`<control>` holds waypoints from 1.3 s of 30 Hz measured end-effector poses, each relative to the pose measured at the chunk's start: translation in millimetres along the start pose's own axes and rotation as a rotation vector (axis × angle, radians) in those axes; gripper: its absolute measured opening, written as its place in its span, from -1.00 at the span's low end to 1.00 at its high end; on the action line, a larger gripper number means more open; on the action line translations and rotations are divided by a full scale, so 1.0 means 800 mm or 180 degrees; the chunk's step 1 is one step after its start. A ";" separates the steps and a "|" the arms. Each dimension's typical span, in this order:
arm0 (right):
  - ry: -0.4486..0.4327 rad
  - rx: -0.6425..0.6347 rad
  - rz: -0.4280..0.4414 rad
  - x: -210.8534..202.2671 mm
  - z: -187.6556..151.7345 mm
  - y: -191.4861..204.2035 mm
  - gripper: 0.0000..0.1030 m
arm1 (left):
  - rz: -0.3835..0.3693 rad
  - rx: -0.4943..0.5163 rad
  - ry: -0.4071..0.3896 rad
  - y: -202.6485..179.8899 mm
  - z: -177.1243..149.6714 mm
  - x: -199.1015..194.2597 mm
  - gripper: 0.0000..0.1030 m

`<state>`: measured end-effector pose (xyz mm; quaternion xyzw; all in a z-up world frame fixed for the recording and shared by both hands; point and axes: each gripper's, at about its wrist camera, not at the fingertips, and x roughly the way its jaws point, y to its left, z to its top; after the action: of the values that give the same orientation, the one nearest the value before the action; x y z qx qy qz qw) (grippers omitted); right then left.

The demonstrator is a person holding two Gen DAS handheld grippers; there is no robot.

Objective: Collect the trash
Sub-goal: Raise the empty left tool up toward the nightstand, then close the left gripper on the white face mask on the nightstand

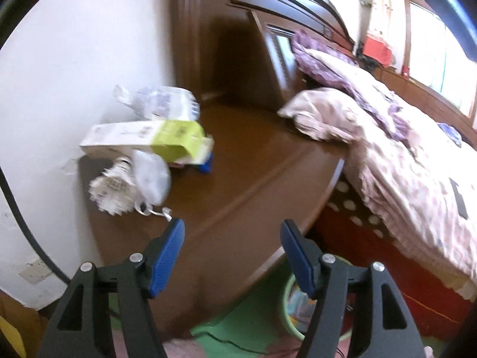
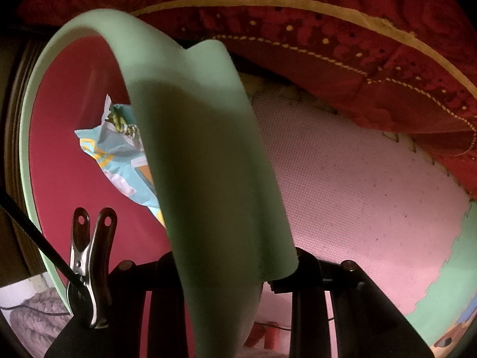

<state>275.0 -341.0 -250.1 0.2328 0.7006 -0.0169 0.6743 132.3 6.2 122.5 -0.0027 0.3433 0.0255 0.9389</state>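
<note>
Pale green plastic bin (image 2: 208, 137) w/ pink inside fills frame centre-left, rim clamped in right gripper (image 2: 238, 271) at bottom centre. Crumpled light-blue snack wrapper (image 2: 119, 155) inside, centre-left. Metal spring clip (image 2: 89, 268) lower left. Pink foam floor mat (image 2: 357, 185) at right, red fabric (image 2: 328, 29) across top.

Left gripper (image 1: 232, 253): black triangular-cutout arms, silver pivot screws, blue ribbed pads (image 1: 167, 256). Right gripper (image 2: 226, 271): black arms, steel clip (image 2: 91, 268) and black cable (image 2: 38, 244) at left.

A wide stretch of the brown wooden bedside tabletop (image 1: 244, 161) is lying bare. Crumpled wrappers and a white-and-green carton (image 1: 149, 140) are crowding its wall-side corner, while pink floral bedding (image 1: 402, 164) is spilling over its far edge.
</note>
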 end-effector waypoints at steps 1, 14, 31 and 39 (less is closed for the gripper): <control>0.0003 -0.0022 -0.0026 0.000 0.000 0.000 -0.43 | 0.0019 -0.0019 -0.0015 0.006 0.001 0.002 0.38; -0.0016 0.0122 -0.0069 0.005 -0.001 -0.009 -0.47 | 0.0504 -0.0129 -0.0209 0.073 0.025 0.045 0.39; -0.0104 0.0145 -0.0024 0.010 -0.004 -0.011 -0.50 | 0.0488 -0.0171 -0.0454 0.074 0.015 0.057 0.40; -0.0103 0.0141 -0.0028 0.011 -0.003 -0.012 -0.50 | 0.0472 -0.0179 -0.0698 0.063 0.006 0.036 0.38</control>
<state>269.1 -346.3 -261.1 0.2444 0.6900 -0.0392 0.6801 154.9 58.4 108.2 -0.0008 0.2371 0.1046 0.9658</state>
